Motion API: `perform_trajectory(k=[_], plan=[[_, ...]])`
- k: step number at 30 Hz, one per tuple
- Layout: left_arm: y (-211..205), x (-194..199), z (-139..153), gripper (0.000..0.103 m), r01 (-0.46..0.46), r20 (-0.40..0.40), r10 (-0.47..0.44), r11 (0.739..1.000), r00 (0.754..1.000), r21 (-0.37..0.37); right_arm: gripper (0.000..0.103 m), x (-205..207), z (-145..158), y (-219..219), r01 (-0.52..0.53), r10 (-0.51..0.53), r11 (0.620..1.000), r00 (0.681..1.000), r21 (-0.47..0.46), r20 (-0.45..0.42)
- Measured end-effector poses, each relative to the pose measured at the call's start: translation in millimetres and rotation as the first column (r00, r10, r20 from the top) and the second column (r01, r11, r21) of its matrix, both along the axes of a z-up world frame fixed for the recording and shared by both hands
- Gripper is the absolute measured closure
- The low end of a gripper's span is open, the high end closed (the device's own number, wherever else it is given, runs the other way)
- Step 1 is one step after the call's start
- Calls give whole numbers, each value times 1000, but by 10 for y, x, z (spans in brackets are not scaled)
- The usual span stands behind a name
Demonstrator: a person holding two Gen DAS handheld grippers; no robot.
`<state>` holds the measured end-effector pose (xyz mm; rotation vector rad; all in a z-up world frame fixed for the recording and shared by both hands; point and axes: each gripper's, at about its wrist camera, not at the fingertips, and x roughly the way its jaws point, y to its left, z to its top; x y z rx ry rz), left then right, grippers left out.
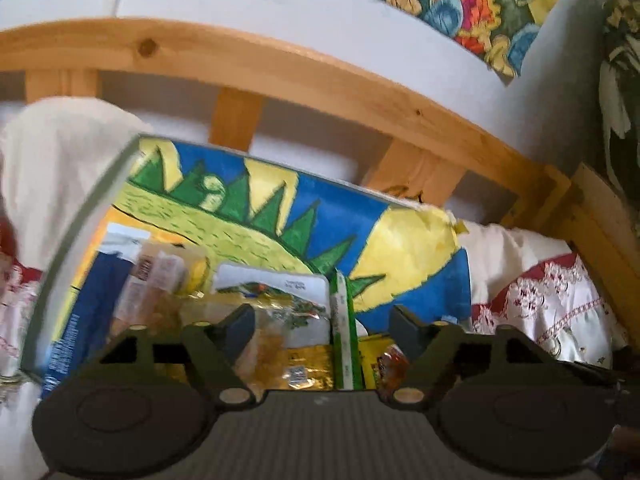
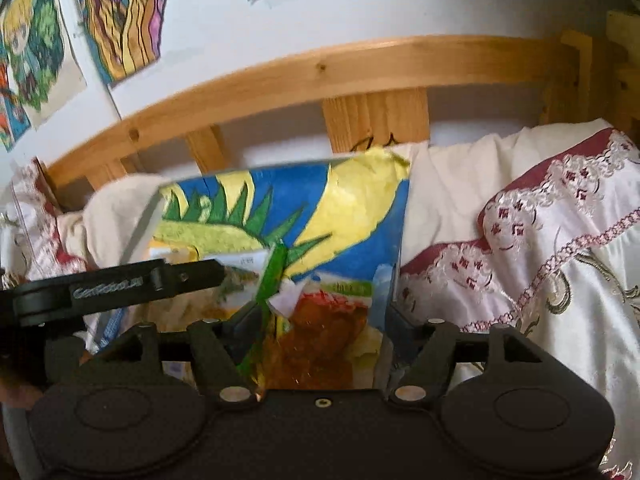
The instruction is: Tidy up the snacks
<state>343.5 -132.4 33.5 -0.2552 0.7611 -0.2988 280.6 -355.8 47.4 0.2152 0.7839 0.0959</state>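
A box with a painted blue, yellow and green inner wall (image 1: 304, 216) stands on the bed and holds several snack packets (image 1: 276, 320). My left gripper (image 1: 322, 324) is open and empty, low over the packets and a green-and-white carton (image 1: 343, 332). In the right wrist view the same box (image 2: 288, 216) is ahead. My right gripper (image 2: 320, 324) has its jaws wide apart around a red-and-orange snack packet (image 2: 324, 328) with a green edge; I cannot tell if the pads touch it. The left gripper's arm (image 2: 120, 284) crosses at the left.
A wooden slatted bed rail (image 1: 280, 68) runs behind the box, with a white wall and colourful posters (image 2: 120, 20) above. Cream bedding (image 1: 60, 168) and a maroon-and-white embroidered cover (image 2: 540, 248) lie around the box.
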Motion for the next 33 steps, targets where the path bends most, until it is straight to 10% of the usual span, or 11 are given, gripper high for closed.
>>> perform_trajectory(k=[10,33], plan=[[284,-315,347,3,-80,77,76,996,994,48,20,-184,223,78,-3,-3,998,994,57,110],[848,-1357,697,1,-245,177,223,963,959,112,1,-912,534,548,-85,65,995,958,57,280]])
